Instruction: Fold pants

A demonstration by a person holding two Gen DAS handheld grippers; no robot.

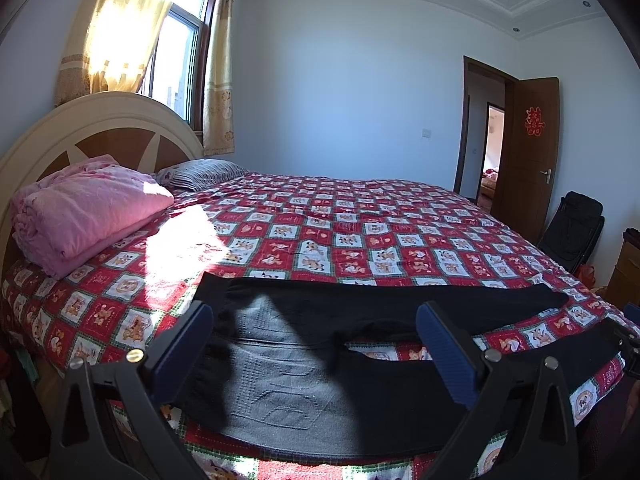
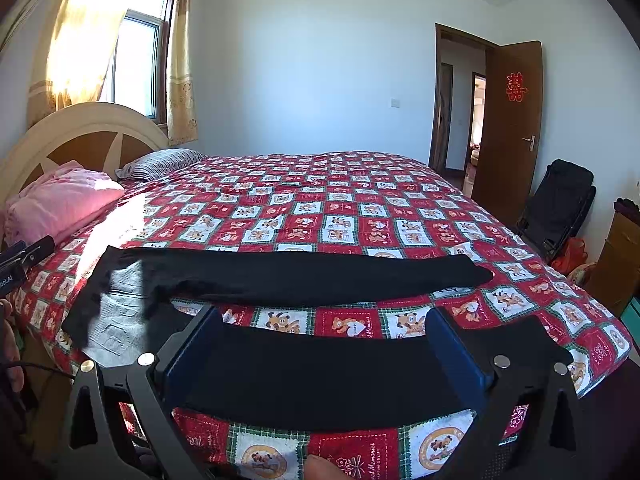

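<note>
Black pants spread flat across bed, waist toward 9 o'clock. Left gripper fingers spread above waist; right gripper fingers spread above near leg.

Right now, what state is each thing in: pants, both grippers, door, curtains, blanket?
Black pants: unfolded, flat on the bedspread, legs spread apart.
Left gripper: open over the waistband end, holding nothing.
Right gripper: open over the nearer leg, holding nothing.
Door: open.
Curtains: partly drawn.
Pink blanket: folded by the headboard.
</note>
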